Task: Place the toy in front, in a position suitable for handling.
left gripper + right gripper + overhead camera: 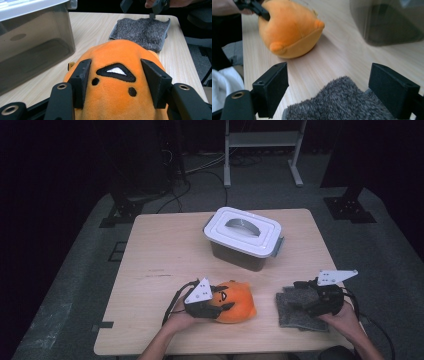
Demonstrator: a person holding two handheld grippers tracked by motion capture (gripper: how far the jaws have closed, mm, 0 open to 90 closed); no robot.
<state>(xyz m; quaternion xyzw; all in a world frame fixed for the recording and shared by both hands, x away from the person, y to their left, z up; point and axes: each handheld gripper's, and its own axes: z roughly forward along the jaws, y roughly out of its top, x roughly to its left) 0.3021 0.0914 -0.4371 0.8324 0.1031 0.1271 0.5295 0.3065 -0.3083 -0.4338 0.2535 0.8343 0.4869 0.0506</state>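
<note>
An orange plush toy (pixel 239 306) with a black stitched face lies on the wooden table near the front edge. My left gripper (pixel 222 303) has its jaws on either side of the toy's head (pixel 115 57), pads against the fabric; one fingertip (pixel 263 13) dents the plush (pixel 289 27). To the right lies a grey fuzzy cloth (pixel 292 315). My right gripper (pixel 306 301) hovers over that cloth (pixel 342 102), jaws wide apart (pixel 329 75) and touching nothing. The cloth (pixel 142 31) also lies beyond the toy in the left gripper view.
A translucent grey storage box with a white latched lid (pixel 245 237) stands at the table's middle back, close to the toy (pixel 30 45). Bare wood (pixel 160 255) spreads left of the box. A white metal stand (pixel 262 140) and cables are on the floor behind.
</note>
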